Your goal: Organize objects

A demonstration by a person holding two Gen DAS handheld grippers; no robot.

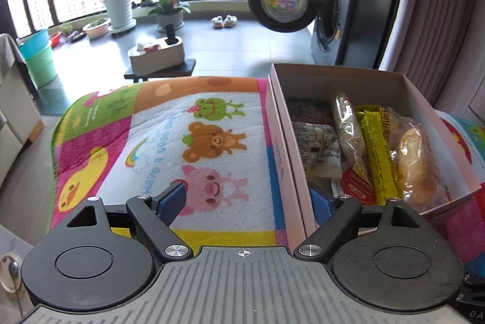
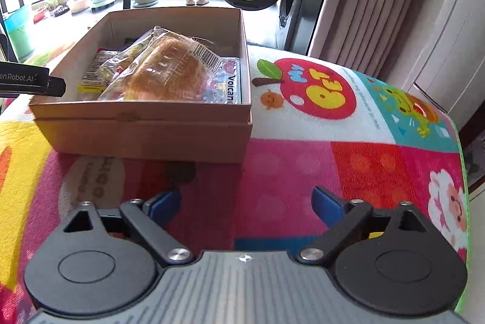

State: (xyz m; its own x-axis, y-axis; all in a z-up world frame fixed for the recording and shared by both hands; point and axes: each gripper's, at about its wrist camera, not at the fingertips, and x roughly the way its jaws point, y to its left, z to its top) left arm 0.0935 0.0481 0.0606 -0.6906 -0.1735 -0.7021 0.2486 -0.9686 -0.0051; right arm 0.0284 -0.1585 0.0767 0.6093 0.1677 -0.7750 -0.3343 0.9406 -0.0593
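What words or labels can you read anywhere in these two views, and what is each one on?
"Have a good" on the cartoon mat; the words after it are blurred.
"enRobot.AI", cut off at the frame edge, on the left gripper's body.
"Volcan", cut off, on the blue packet in the box.
"BET" on the mat's red apple.
Snack wrapper print and the barcode digits: too small to read.

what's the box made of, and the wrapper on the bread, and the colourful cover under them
Box: looks like cardboard, matte pinkish-tan, with thin flat walls and folded edges.
Bread wrapper: clear plastic film, glossy; it shows glare, creases and a printed barcode.
Cover: seems a soft fabric, probably fleece or plush, with a fuzzy matte surface and printed cartoon animals.
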